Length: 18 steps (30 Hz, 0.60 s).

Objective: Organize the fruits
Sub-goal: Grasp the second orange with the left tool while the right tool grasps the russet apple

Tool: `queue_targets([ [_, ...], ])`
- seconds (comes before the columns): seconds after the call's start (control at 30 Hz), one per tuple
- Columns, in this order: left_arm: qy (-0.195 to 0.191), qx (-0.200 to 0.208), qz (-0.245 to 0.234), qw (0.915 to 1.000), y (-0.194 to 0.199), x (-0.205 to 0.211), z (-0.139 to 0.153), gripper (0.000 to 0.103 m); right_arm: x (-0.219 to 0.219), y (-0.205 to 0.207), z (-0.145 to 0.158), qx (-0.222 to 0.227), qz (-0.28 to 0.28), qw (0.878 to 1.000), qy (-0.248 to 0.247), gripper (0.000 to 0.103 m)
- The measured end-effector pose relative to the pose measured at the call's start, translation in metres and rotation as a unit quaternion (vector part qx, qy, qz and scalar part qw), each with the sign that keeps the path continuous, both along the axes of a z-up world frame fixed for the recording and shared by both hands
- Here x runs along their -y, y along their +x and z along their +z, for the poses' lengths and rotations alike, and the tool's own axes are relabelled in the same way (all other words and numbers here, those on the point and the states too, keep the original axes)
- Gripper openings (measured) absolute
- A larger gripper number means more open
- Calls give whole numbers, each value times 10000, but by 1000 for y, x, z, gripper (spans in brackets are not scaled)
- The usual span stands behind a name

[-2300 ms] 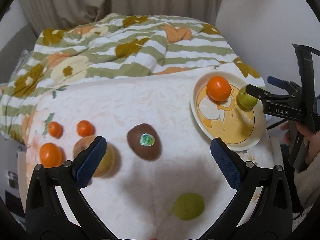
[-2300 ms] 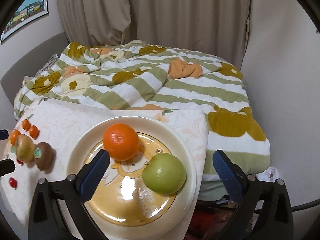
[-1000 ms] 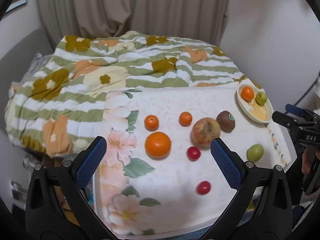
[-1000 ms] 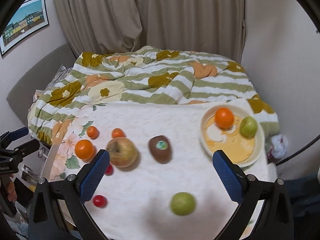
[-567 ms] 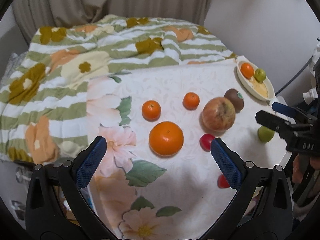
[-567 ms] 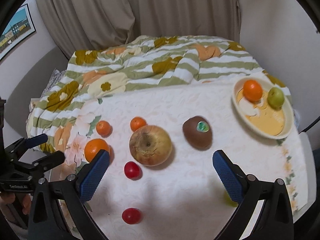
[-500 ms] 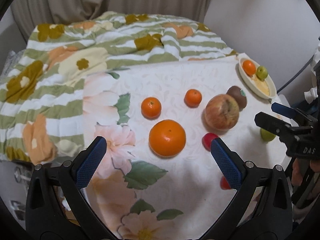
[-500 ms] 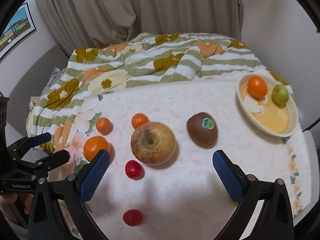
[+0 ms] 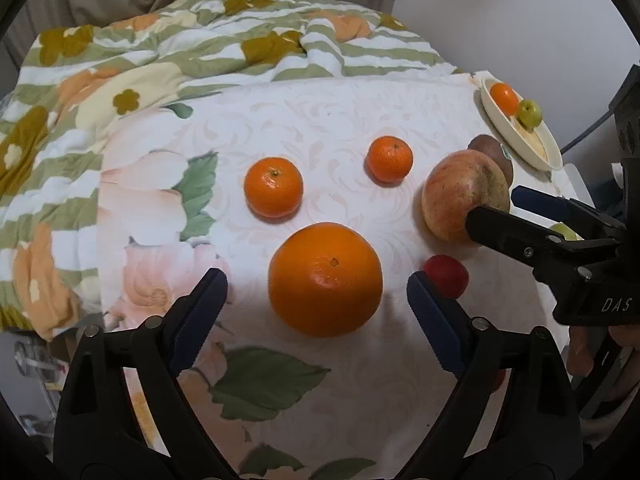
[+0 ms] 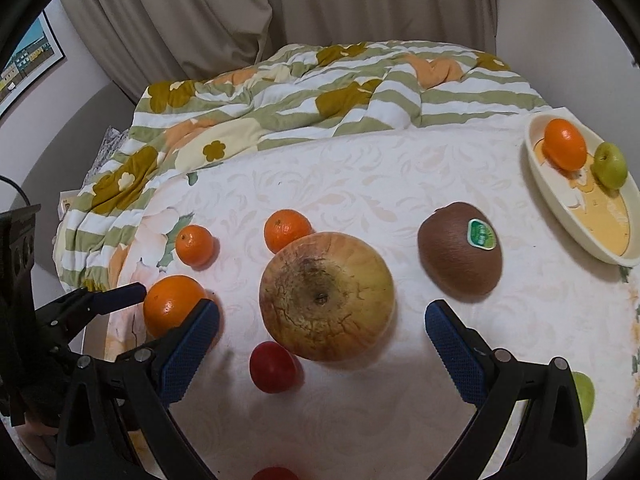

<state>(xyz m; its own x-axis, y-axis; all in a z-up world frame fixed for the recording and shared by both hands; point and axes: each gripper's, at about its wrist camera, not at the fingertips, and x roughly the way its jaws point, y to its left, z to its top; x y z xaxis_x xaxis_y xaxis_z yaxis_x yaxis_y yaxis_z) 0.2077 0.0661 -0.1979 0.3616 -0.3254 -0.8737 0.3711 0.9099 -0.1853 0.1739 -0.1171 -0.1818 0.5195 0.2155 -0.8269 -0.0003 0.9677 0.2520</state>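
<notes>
Left gripper: jaws spread wide, holding nothing; the large round orange sits on the cloth between its blue-padded fingers without touching either.
Right gripper: jaws spread wide, holding nothing; the big yellow-red apple lies just ahead, between the finger pads, blossom end up.
Only in the right view: the green sticker on the brown kiwi, fully seen here; a second red fruit at the bottom edge; a framed picture on the wall.
Only in the left view: the apple's red-streaked side, with the kiwi mostly hidden behind it.
Fruit on the cloth: two small mandarins beyond the large orange; a small red tomato beside the apple; a green fruit near the table edge, half hidden.
Cream round plate with yellow centre: at the far right of the white floral tablecloth; it carries an orange and a small green apple, close together.
</notes>
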Motion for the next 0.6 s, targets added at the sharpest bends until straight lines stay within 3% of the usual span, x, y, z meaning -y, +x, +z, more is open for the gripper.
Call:
queue_targets([
  [0.07,-17,-90,-56,9999,1,3,-5,81,0,1,-3,-34,-9,10000,35,102],
  [0.13,-20,-127,-107,9999,2,6,-9,81,2,3,-4,-67,-22,9999,84,102],
  [0.27,91,-136,-120,9998,3,9,-12,67,2,6,-6,-93,11,10000,27,102],
  [0.6,205,-132,-17,9997,-4,3,-10,66,-3,15,-14,-173,124,9998,-54,99],
])
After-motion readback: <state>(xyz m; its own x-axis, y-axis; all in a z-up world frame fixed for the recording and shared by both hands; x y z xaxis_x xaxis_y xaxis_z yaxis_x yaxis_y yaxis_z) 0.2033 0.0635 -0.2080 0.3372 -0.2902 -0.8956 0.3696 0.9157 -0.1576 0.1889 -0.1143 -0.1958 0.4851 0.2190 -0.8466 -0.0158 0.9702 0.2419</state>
